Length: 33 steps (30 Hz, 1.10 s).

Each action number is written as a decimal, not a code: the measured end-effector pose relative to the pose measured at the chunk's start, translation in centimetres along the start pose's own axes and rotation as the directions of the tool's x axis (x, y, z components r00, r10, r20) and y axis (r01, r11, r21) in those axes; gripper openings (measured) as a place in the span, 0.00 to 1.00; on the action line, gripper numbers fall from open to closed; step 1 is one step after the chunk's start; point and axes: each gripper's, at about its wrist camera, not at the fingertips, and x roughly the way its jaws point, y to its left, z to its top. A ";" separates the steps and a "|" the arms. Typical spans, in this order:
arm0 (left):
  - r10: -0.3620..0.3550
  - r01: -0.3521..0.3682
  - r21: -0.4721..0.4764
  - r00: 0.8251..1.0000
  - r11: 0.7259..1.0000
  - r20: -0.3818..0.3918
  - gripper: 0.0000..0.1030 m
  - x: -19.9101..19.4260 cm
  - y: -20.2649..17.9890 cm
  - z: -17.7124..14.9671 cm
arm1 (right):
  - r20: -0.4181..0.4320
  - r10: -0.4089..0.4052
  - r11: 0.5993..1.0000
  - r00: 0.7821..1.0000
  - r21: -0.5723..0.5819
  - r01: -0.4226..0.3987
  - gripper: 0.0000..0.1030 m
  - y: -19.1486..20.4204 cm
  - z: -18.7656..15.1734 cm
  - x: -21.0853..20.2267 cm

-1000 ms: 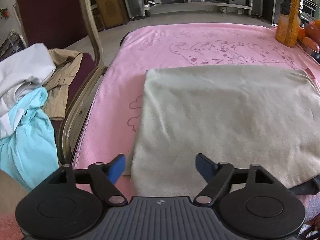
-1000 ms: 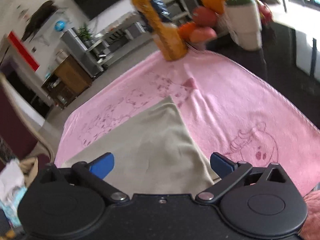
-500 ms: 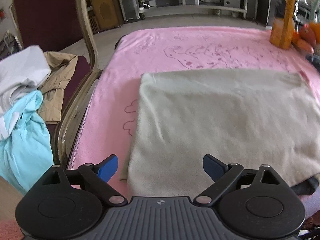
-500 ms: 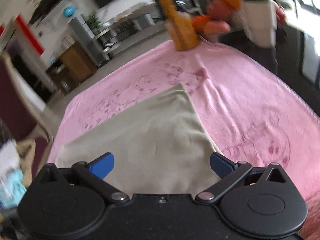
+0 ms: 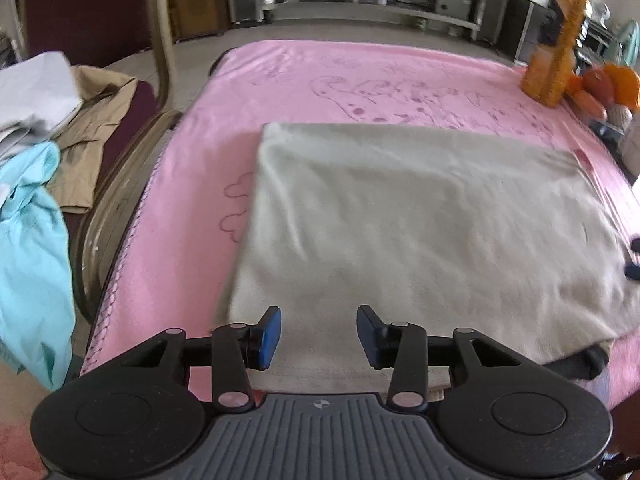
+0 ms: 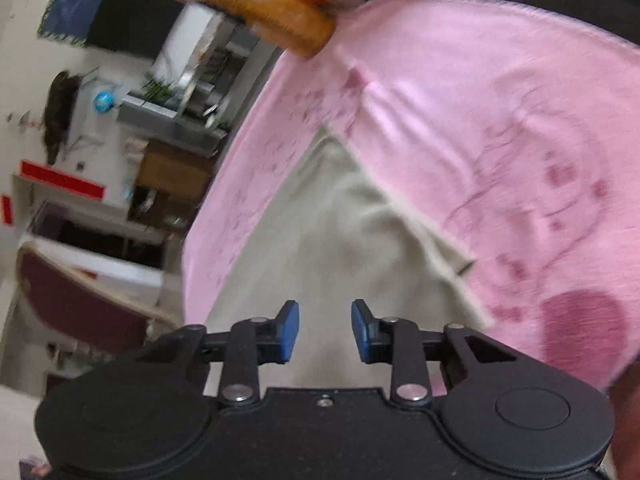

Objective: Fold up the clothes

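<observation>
Judging from how things lie, the main risk is a pinch that takes only the top layer of the folded beige cloth (image 5: 420, 232), so that the layers would be pulled apart and the fold spoiled when the near edge is lifted; that would be caused by the fingers being closed over flat fabric rather than around the doubled hem. At the left of the left wrist view, a pile of other clothes (image 5: 36, 184) is seen on a chair, well apart from the work. The left gripper (image 5: 319, 334) is shown at the bottom centre of that view, its jaws having just been closing and standing part-way in, with a clear gap left between the blue fingers (image 5: 269, 336); the cloth's near edge lies under and between them, but no press on it can be made out. A second risk is an uneven lift: the right gripper (image 6: 325, 330) is seen tilted in its blurred view, at the bottom centre, jaws likewise just closing and not yet met, with the cloth's right portion between them and its corner just to the right. The pink blanket (image 6: 500, 128) on the desk might be caught as well. An orange bottle (image 6: 256, 12) stands at the far edge, upper centre.
</observation>
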 end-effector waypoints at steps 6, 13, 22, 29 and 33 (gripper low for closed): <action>0.029 -0.029 -0.010 0.998 1.000 -0.053 0.50 0.8 0.4 -0.4 | -0.041 -0.122 0.992 0.992 -0.031 0.121 0.14 -1.3 0.1 0.7; 0.055 -0.055 -0.005 0.997 0.998 -0.062 0.51 0.9 0.1 -0.5 | 0.169 -0.202 0.978 0.965 0.078 0.191 0.26 -4.8 1.3 -5.9; 0.051 -0.052 -0.014 0.997 0.999 -0.066 0.51 0.9 0.3 -0.6 | 0.128 -0.119 0.986 0.985 0.134 0.102 0.45 -5.8 1.9 -4.0; 0.055 -0.055 -0.003 0.996 0.998 -0.066 0.51 1.0 0.1 -0.5 | 0.139 -0.083 0.996 0.987 0.038 0.079 0.47 -4.5 2.2 -2.0; 0.046 -0.047 -0.013 0.997 0.999 -0.069 0.52 1.1 0.3 -0.4 | 0.096 -0.051 0.997 0.994 0.059 0.045 0.46 -4.7 2.1 -2.0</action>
